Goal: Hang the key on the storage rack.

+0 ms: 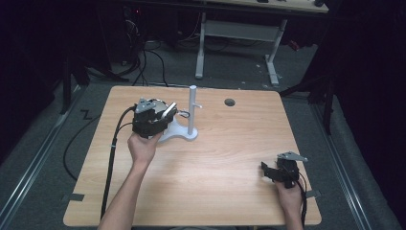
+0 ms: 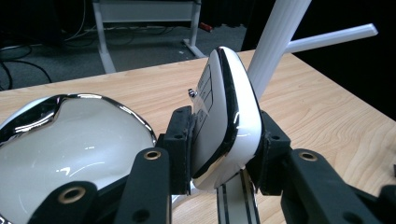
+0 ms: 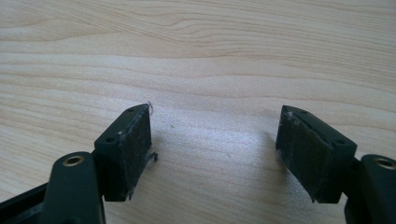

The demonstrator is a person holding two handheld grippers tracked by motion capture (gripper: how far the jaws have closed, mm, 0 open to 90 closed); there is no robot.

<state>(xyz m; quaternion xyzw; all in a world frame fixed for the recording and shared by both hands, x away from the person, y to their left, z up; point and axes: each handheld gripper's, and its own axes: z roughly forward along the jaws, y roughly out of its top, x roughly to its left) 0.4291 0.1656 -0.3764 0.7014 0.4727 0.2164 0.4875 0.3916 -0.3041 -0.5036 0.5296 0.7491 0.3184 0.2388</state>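
The left gripper (image 1: pixel 165 112) sat toward the far left part of the desk (image 1: pixel 230 158), held in the person's left hand (image 1: pixel 142 146), with its cable trailing back over the near left edge. Its jaws were clamped on a white, chrome-edged headphone earcup (image 2: pixel 229 121); in the left gripper view the black pads pressed on both flat sides of the cup, which stood almost upright between them, leaning a little to one side. A second earcup (image 2: pixel 70 144), glossy white with a mirror-bright rim, lay low in that view just beside the gripper's body, and a striped band (image 2: pixel 236 205) ran down from the gripped cup. The headset was thus lifted off the wood, close beside the white stand (image 1: pixel 191 115), whose curved foot rested on the desk near the middle of the far edge and whose post rose just behind the held cup, with a thin side peg sticking out from it. Whether the cup touched the post could not be told.

The right gripper (image 1: pixel 273 172) rested near the near right corner of the desk in the right hand (image 1: pixel 289 196). Its jaws stood wide apart over bare wood, nothing between the pads.
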